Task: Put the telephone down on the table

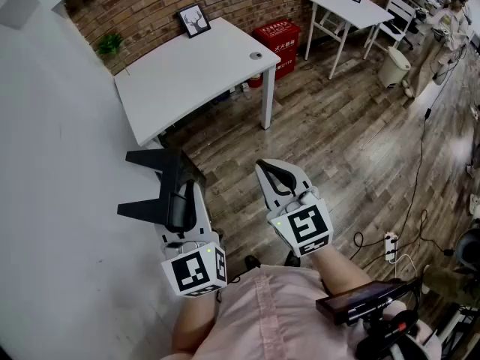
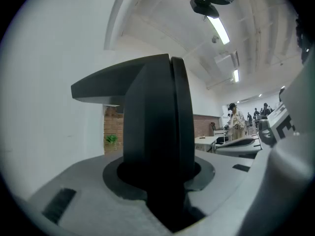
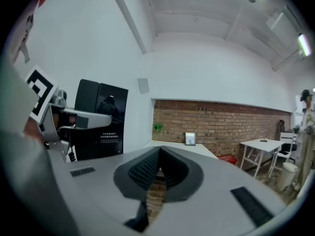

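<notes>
The telephone is a black handset (image 1: pixel 166 190) with two flat ends that stick out to the left. My left gripper (image 1: pixel 182 195) is shut on its middle and holds it in the air, next to the white wall. In the left gripper view the handset (image 2: pixel 157 127) stands upright between the jaws and fills the middle of the picture. My right gripper (image 1: pixel 279 172) is level beside it, shut with nothing in it; its jaws (image 3: pixel 157 173) meet in the right gripper view. The white table (image 1: pixel 187 77) stands ahead, beyond both grippers.
On the table are a framed picture (image 1: pixel 193 19), a small plant (image 1: pixel 110 45) and a small round object (image 1: pixel 256 55). A red box (image 1: pixel 277 37) sits behind it. A second white table (image 1: pixel 349 6), a bin (image 1: pixel 394 66) and a person (image 1: pixel 452 13) are at the far right. Cables and a power strip (image 1: pixel 389 244) lie on the wooden floor.
</notes>
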`<state>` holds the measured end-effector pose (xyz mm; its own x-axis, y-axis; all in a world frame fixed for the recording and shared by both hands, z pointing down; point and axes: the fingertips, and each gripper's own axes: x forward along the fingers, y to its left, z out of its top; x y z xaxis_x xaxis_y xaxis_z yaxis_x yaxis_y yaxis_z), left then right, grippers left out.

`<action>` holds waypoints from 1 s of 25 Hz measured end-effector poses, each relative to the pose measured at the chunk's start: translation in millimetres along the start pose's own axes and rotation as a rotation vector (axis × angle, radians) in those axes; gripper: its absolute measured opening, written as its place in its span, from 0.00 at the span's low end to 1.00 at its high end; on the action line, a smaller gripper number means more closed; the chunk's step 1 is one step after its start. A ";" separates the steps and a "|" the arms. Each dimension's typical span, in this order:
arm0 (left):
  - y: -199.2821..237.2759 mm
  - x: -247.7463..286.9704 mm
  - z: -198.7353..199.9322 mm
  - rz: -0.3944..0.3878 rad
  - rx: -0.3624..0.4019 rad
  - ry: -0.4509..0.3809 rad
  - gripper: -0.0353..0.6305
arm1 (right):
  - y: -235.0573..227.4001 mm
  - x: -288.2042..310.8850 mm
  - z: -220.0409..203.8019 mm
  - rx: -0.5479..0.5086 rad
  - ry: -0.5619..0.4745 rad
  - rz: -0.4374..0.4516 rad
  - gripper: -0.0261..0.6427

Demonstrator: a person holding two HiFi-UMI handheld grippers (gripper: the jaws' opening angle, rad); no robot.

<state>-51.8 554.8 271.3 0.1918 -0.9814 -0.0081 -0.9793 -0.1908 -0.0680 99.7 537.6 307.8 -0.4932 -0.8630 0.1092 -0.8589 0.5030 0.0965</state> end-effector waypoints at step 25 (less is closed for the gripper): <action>41.7 93.7 -55.3 0.007 -0.027 0.089 0.30 | -50.8 96.4 -29.4 0.033 0.016 -0.032 0.25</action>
<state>-78.2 453.7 322.9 0.1796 -0.9805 0.0802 -0.9822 -0.1833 -0.0417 99.9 430.2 342.5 -0.4633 -0.8778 0.1220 -0.8784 0.4731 0.0679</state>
